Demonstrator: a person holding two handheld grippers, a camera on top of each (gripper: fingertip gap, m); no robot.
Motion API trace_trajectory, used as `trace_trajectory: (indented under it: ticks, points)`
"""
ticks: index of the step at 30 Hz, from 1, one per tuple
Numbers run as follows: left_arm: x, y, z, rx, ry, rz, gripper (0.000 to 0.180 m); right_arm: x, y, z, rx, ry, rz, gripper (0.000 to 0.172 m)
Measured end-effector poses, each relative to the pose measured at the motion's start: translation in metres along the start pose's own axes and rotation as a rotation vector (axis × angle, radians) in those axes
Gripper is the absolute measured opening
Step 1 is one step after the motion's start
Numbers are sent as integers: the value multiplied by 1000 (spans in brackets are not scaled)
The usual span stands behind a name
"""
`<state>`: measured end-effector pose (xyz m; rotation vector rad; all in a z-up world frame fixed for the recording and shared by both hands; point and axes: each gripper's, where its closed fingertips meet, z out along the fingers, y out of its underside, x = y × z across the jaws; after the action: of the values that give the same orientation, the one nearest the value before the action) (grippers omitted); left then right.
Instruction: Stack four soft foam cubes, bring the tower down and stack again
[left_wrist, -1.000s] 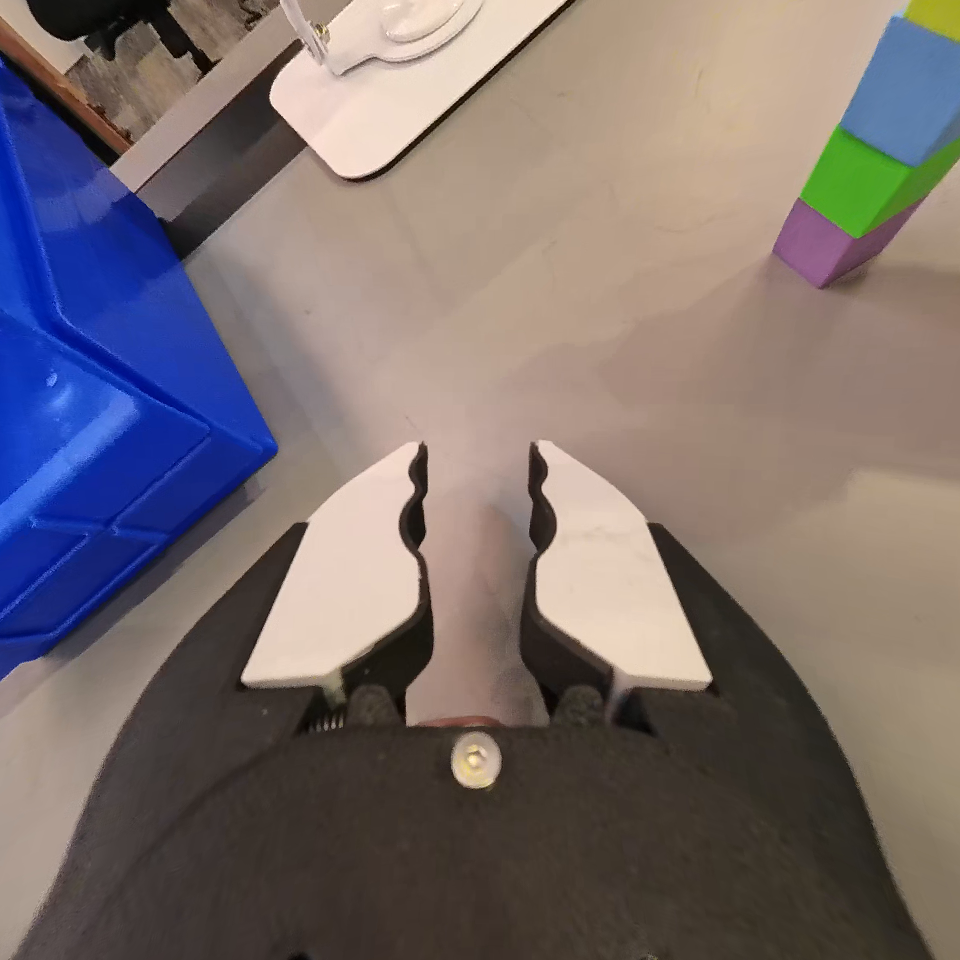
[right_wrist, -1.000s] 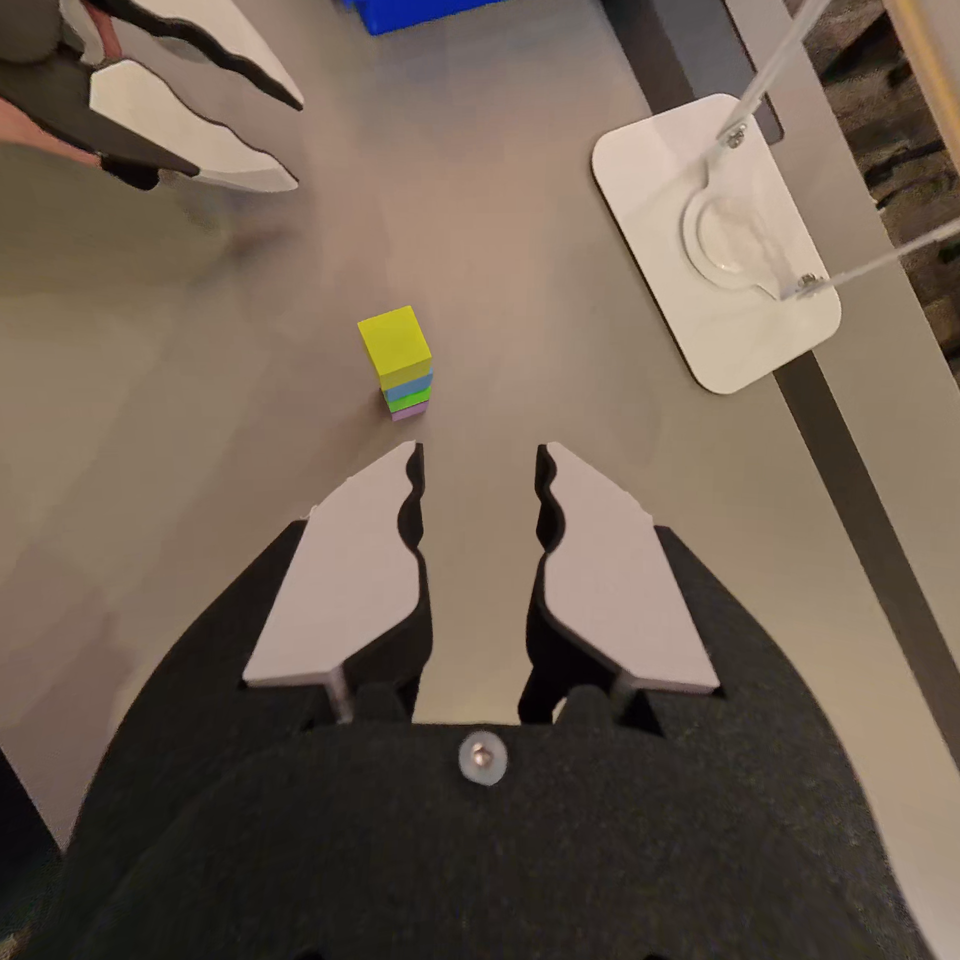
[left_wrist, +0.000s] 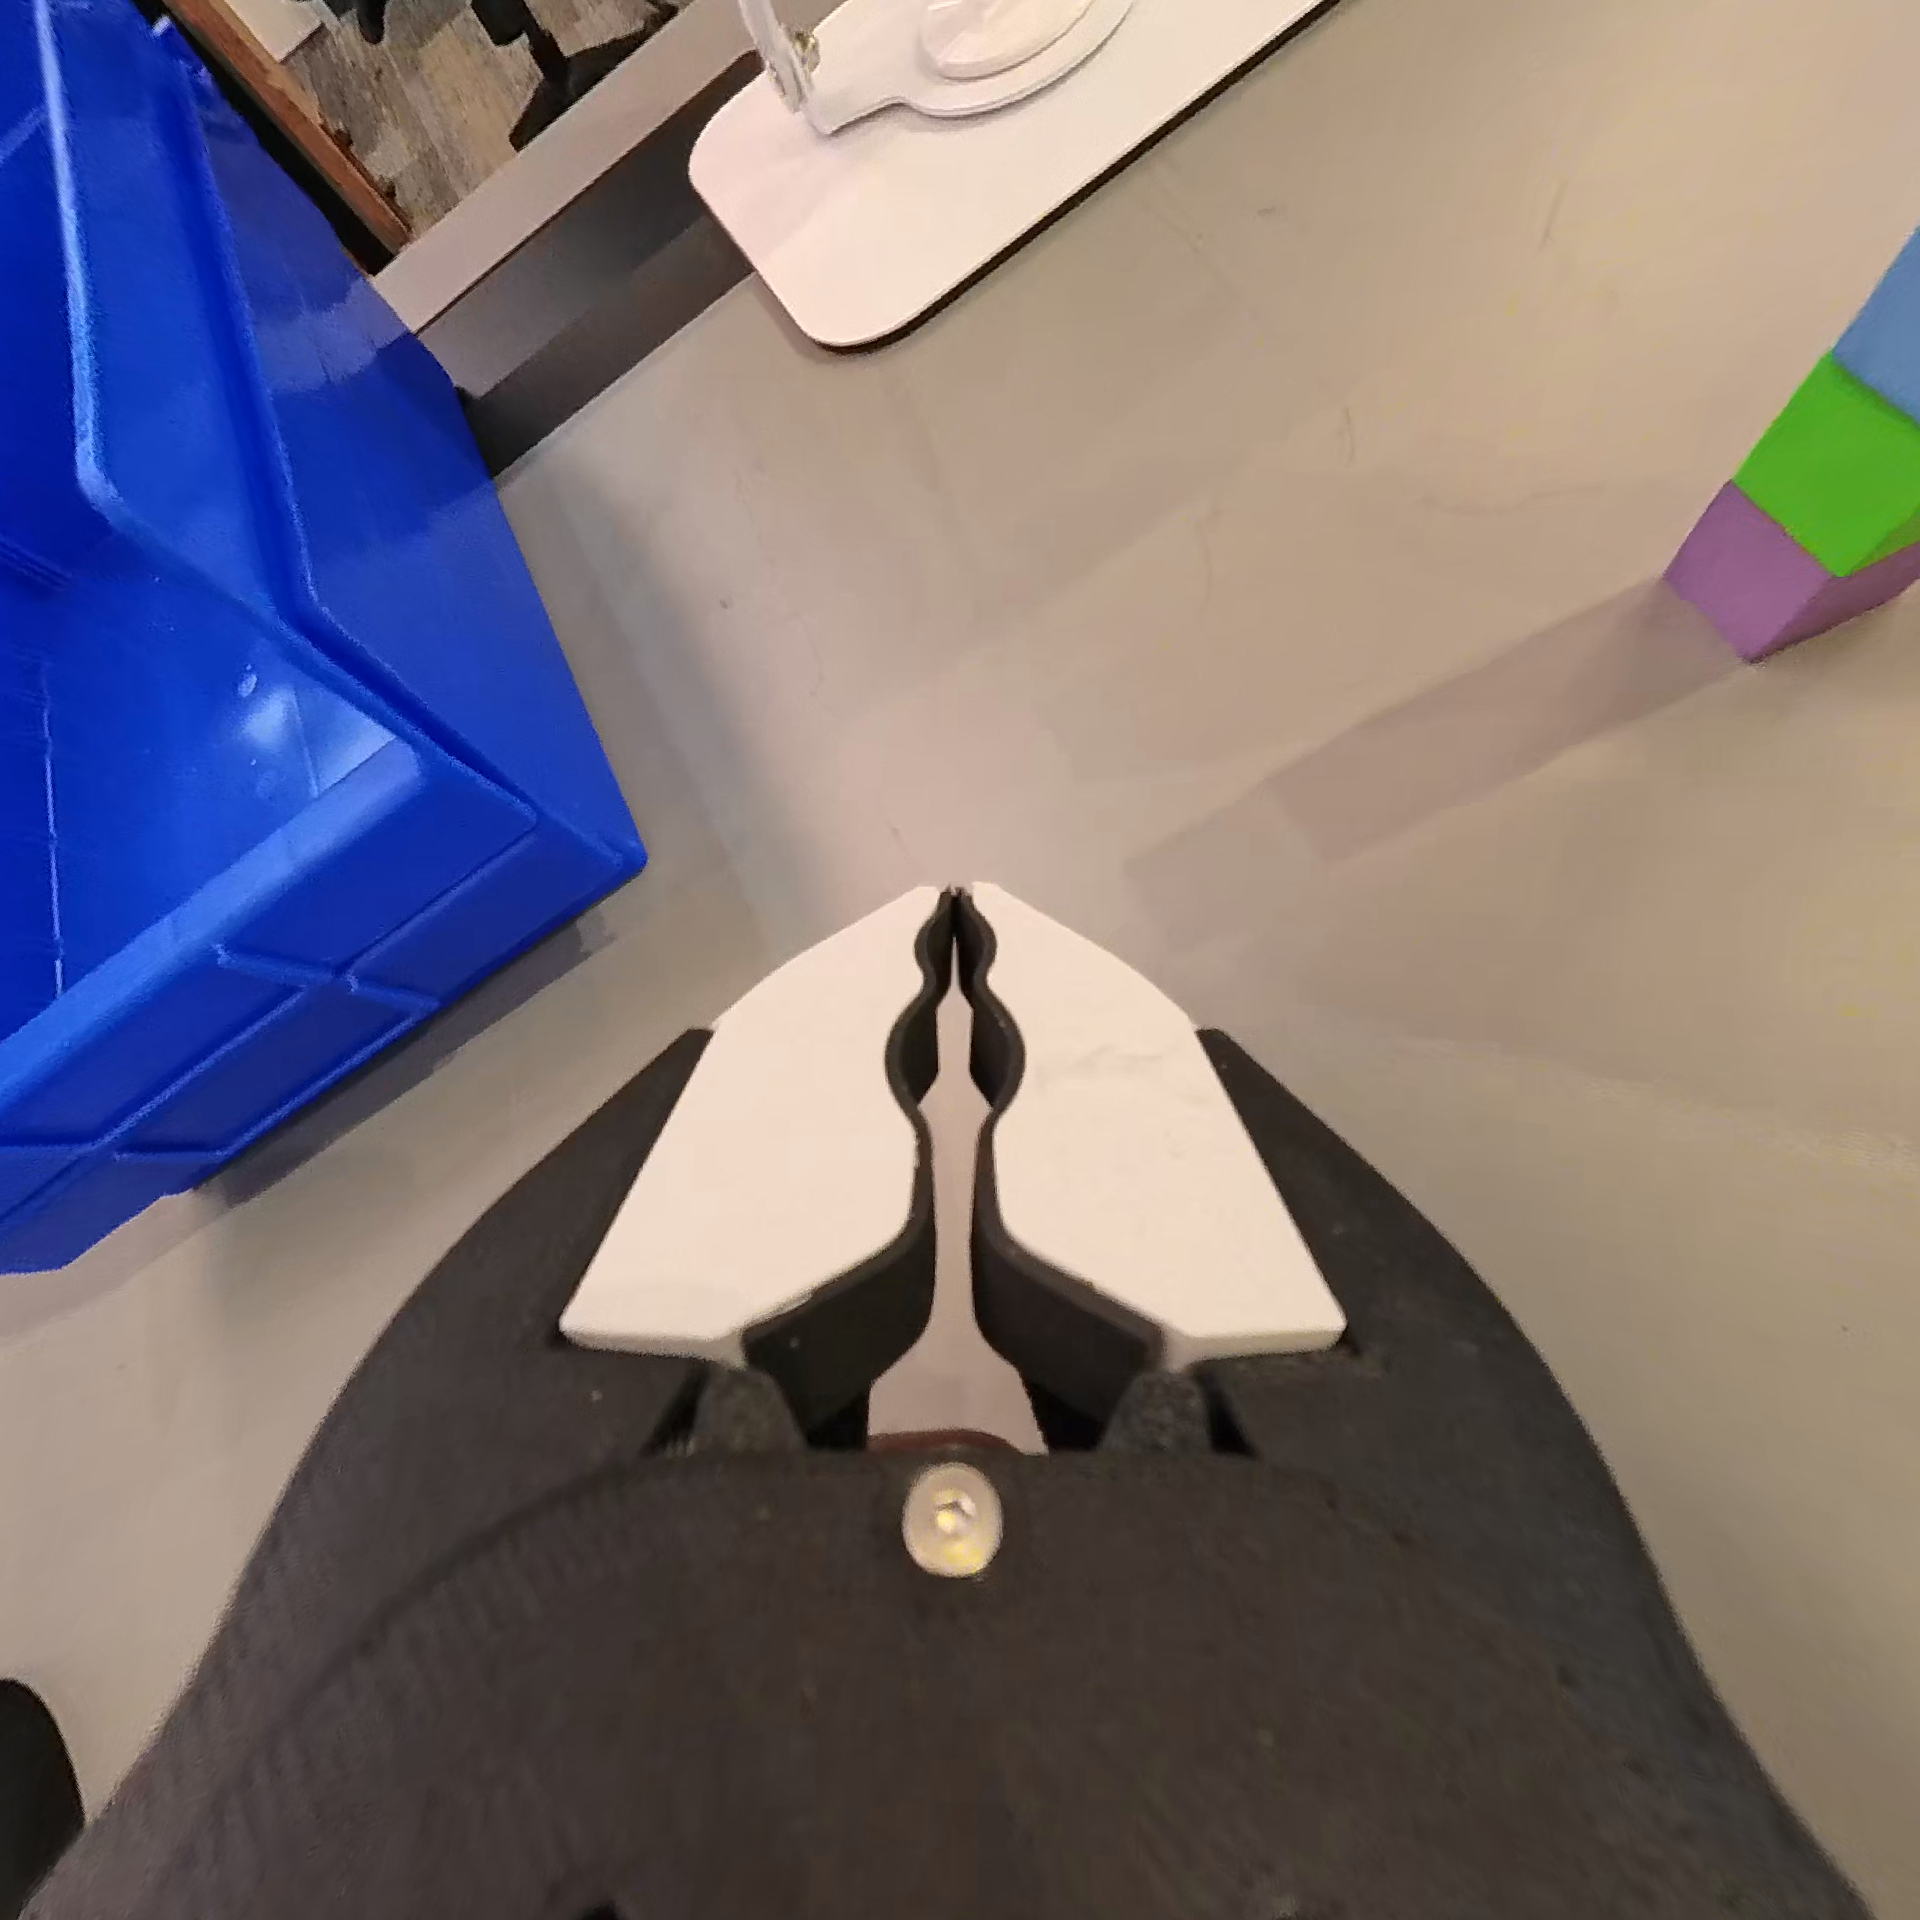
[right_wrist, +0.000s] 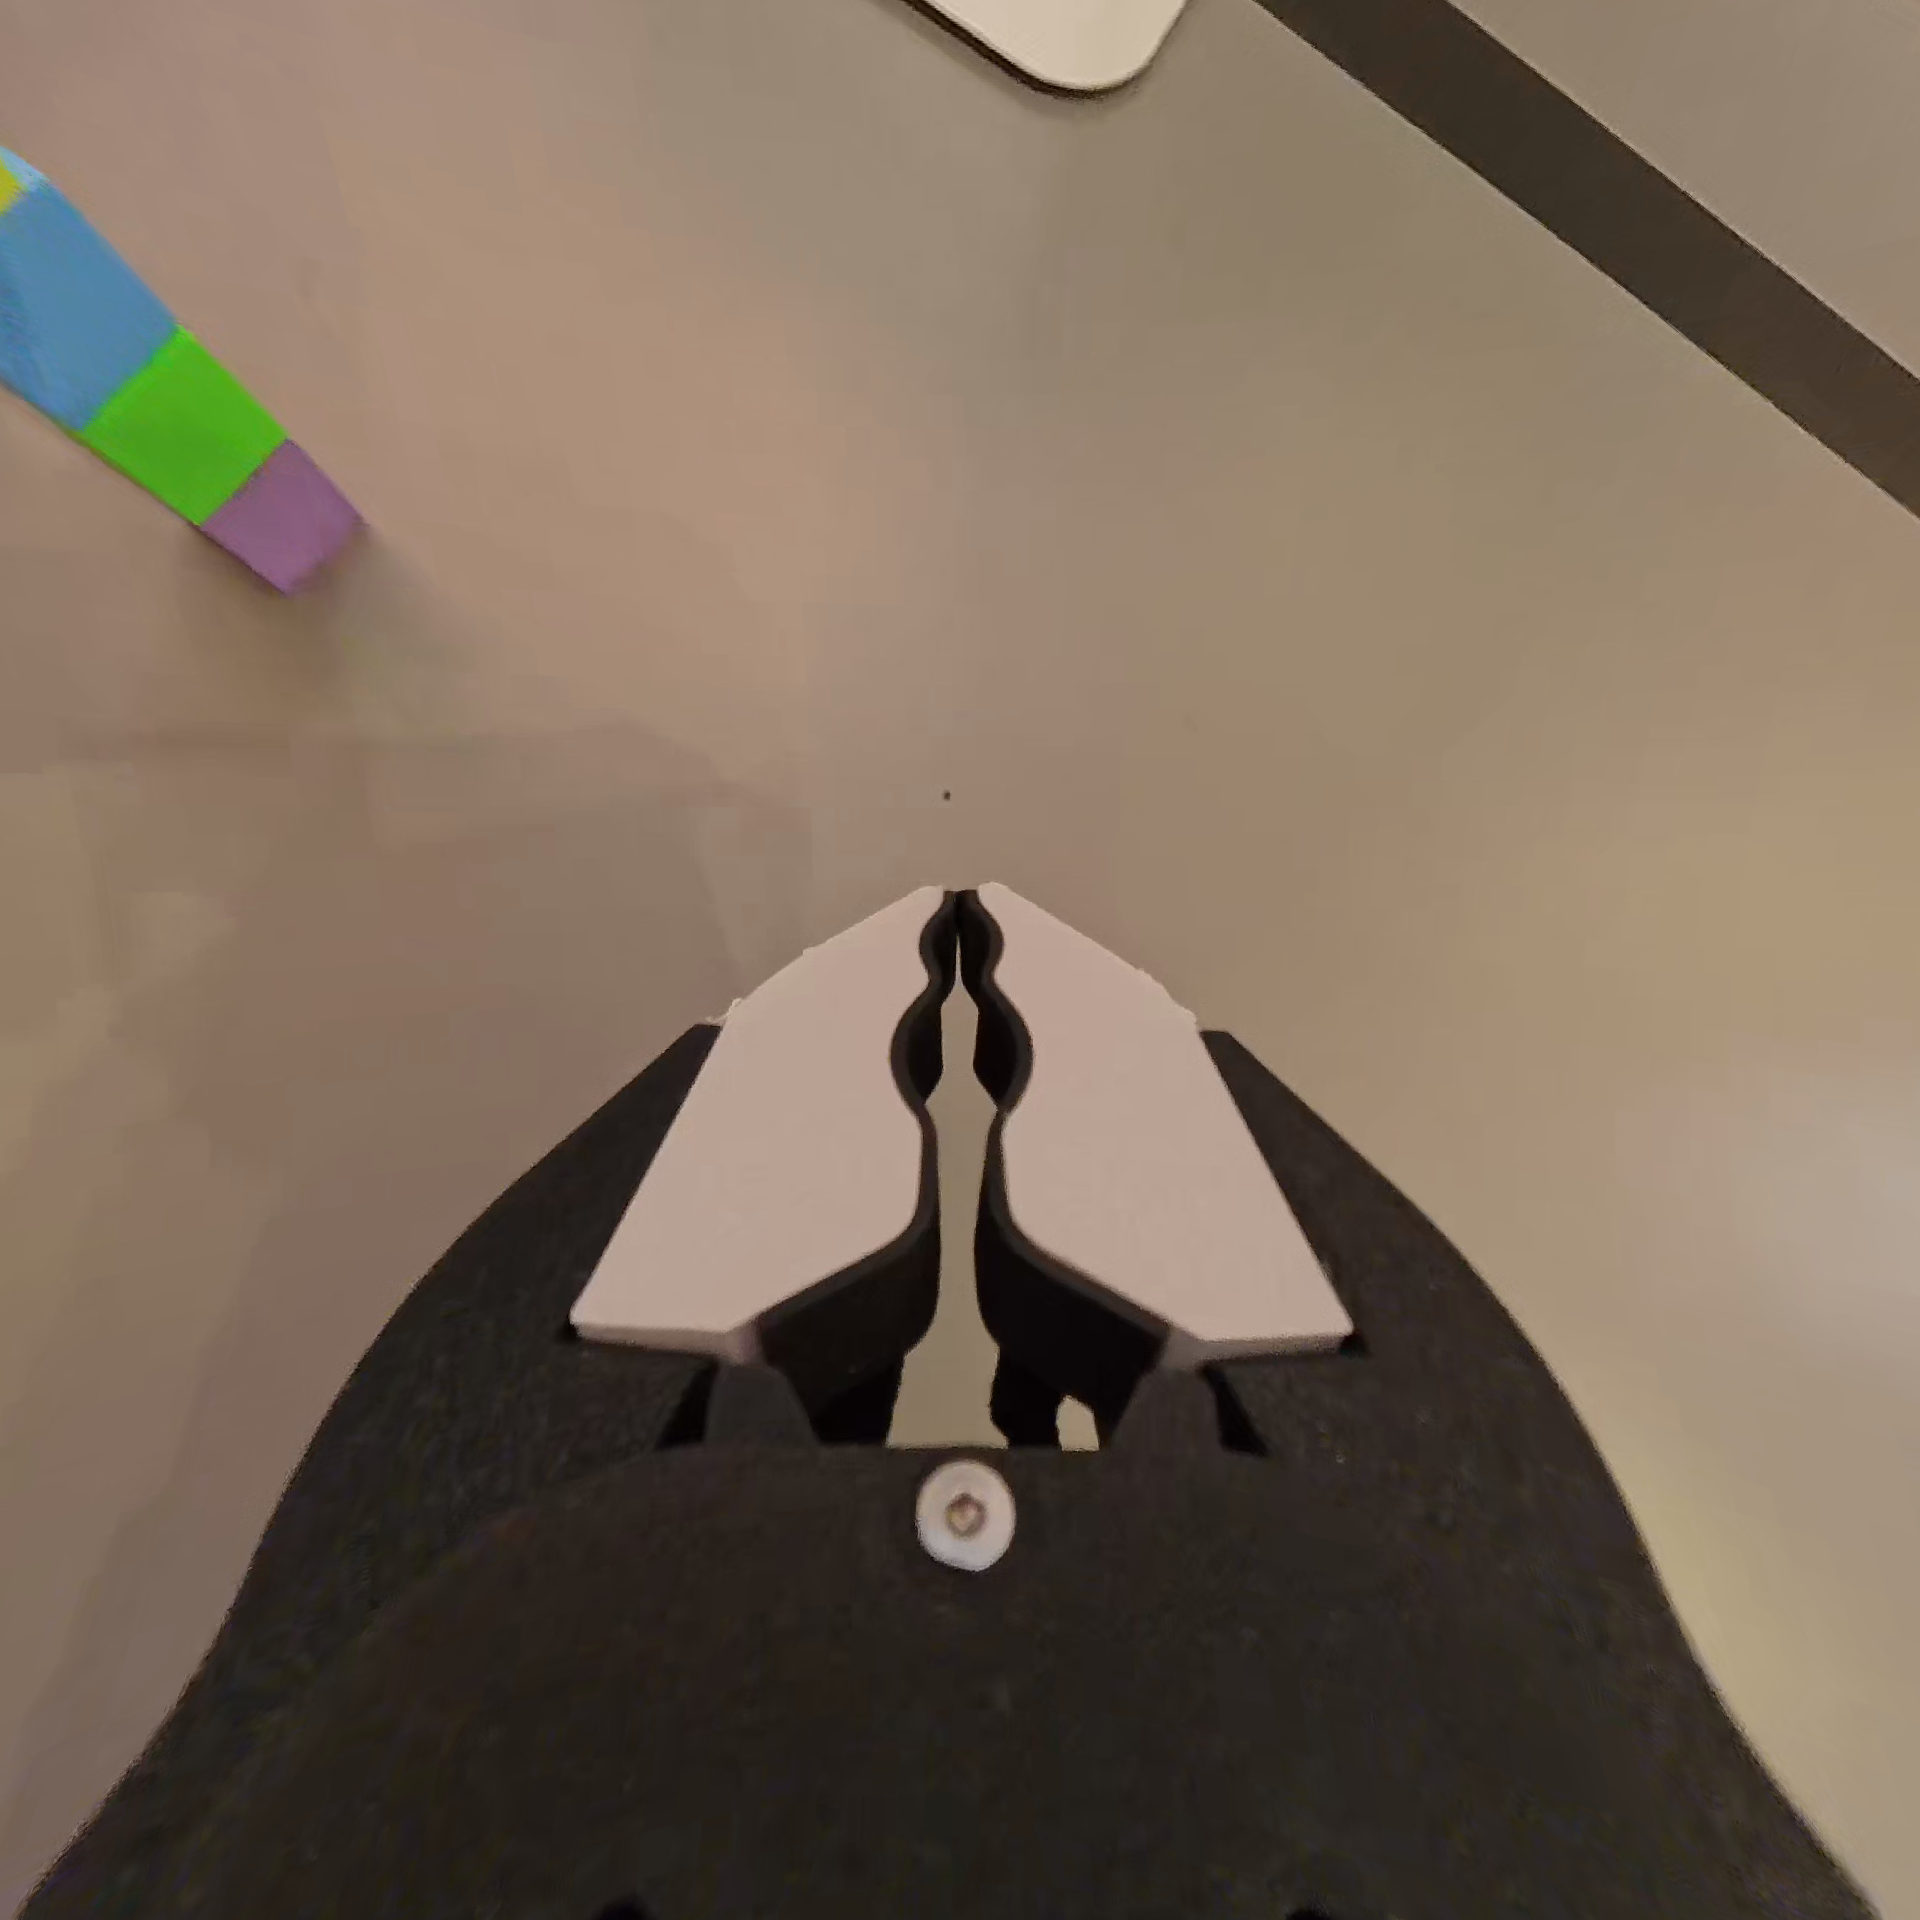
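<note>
A tower of foam cubes stands on the grey table (left_wrist: 1143, 582). In the left wrist view it is at the right edge: a purple cube (left_wrist: 1766, 582) at the bottom, a green cube (left_wrist: 1839, 478) on it, a blue cube (left_wrist: 1886, 322) above. In the right wrist view it is at the upper left: purple cube (right_wrist: 286, 520), green cube (right_wrist: 182, 426), blue cube (right_wrist: 73, 312), and a sliver of a yellow cube (right_wrist: 8, 187) at the edge. My left gripper (left_wrist: 954, 891) is shut with nothing between its tips, left of the tower. My right gripper (right_wrist: 961, 891) is shut on nothing, right of the tower.
A large blue plastic bin (left_wrist: 208, 623) stands close on the left in the left wrist view. A white base plate with a clear stand (left_wrist: 935, 156) lies at the back; its corner shows in the right wrist view (right_wrist: 1081, 42). A dark seam (right_wrist: 1662, 249) crosses the table. There is about 35 cm between the tips of the two grippers. My left tips are roughly 15 cm from the green cube (left_wrist: 1839, 478).
Both grippers closed from open to shut, with nothing between the pads. The right gripper dropped lower and moved right, so the tower now sits at its upper left. The left gripper shifted a little.
</note>
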<state>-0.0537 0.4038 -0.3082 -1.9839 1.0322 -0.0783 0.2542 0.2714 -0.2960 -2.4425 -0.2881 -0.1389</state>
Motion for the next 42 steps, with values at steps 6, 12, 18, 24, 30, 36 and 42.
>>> trace_trajectory:
  ticks: [6,12,18,24,30,36,42]
  points:
    - [-10,7,0,-27,-3,-67,0,21,16,6,-35,29,50,0]
    - [12,2,3,-64,30,-98,0,38,26,5,-38,43,92,0]
    - [61,-19,30,-116,84,-80,0,56,38,1,-45,52,136,0]
    - [162,-94,52,-54,244,2,0,73,45,-4,-31,51,185,0]
    - [168,-105,49,-22,269,-19,0,92,52,-15,-5,62,226,0]
    - [118,-66,34,-45,209,-66,0,101,57,-17,12,44,260,0]
    - [95,-39,27,-59,163,-106,17,75,39,-15,33,-4,165,11]
